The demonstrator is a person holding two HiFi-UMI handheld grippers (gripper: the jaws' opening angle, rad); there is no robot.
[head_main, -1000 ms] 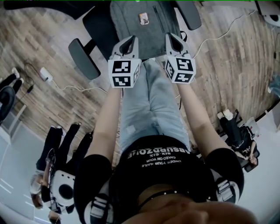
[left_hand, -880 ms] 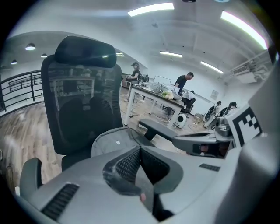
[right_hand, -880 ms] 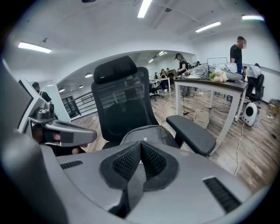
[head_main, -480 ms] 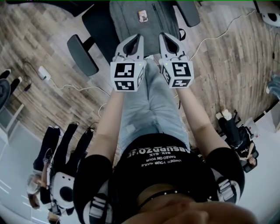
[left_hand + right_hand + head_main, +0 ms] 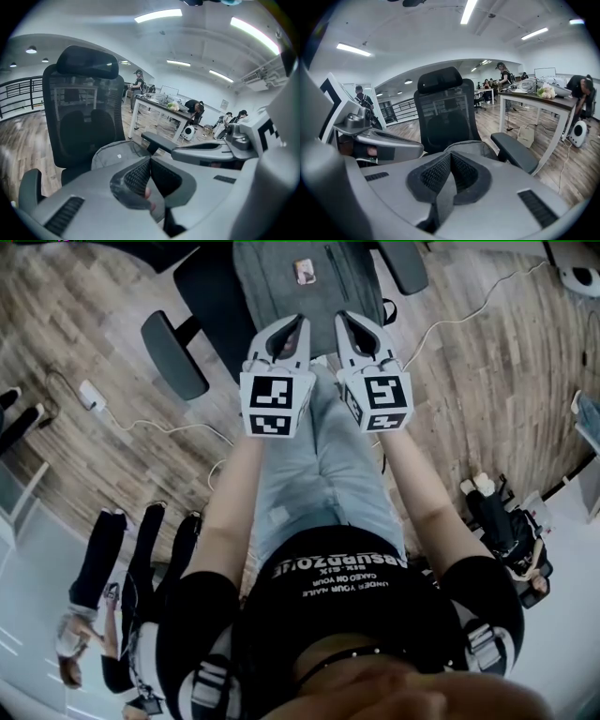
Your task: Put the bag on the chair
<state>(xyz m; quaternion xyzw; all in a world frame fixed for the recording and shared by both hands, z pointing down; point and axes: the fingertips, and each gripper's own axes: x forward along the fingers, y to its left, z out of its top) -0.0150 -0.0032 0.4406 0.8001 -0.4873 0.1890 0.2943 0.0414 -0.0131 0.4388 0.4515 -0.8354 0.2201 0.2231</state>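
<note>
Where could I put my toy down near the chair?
The backpack fills most of the chair seat; a bare strip lies between it and the armrest at picture-left. The wooden floor beside the chair is open, apart from cables.

Black short-sleeve T-shirt (image 5: pixel 342 601), white lettering; light blue jeans (image 5: pixel 323 474); left gripper (image 5: pixel 300 322), right gripper (image 5: pixel 343 317) grey, black-white marker cubes (image 5: pixel 275 405).

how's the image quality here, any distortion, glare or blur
Head view: strong fisheye, floor planks bow toward the edges, bag sharp. Left gripper view: dark rounded corners, ceiling strip light blown out. Right gripper view: same dark corners, chair crisp, evenly lit.
</note>
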